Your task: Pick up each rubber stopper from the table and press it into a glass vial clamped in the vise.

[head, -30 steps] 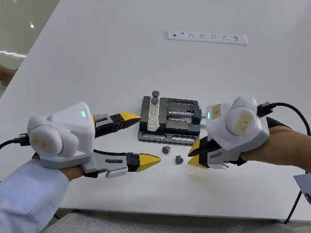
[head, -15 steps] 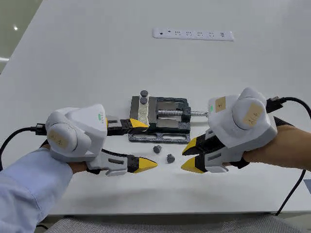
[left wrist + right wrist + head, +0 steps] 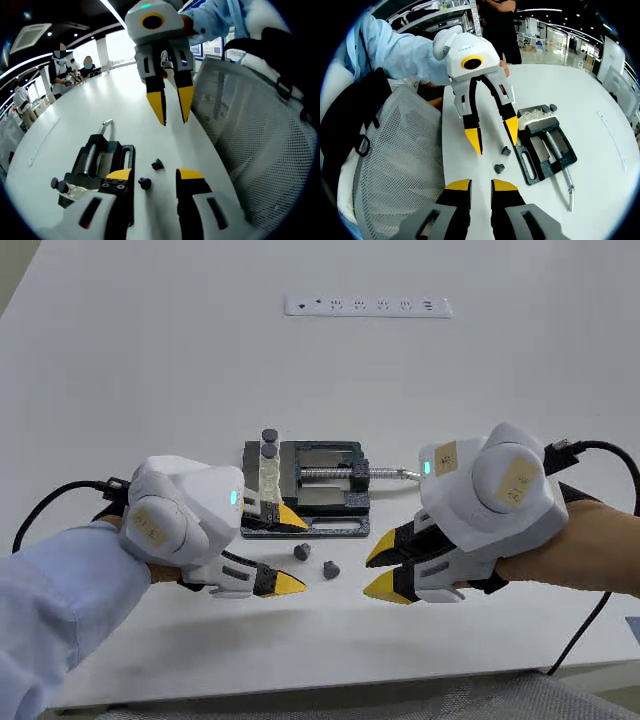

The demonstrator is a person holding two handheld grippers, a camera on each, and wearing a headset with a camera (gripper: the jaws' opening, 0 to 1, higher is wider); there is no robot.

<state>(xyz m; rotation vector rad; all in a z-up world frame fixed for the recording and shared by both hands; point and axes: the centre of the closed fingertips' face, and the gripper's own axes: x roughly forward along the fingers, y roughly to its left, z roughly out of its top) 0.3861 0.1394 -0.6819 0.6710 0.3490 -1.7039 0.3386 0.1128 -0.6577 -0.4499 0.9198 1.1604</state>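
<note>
Stoppers (image 3: 302, 552) between left gripper (image 3: 293, 552), right gripper (image 3: 378, 570) (parted)

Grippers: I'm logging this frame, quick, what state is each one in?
Left gripper: open, holding nothing.
Right gripper: open, holding nothing.

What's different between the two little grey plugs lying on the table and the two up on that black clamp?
The loose stoppers lie low on the table in front of the vise; the vise stoppers sit raised atop the clamped glass vials, apparently plugging them. The loose stoppers are spaced apart; the vise stoppers stand close together. All look the same dark grey and similar size.
</note>
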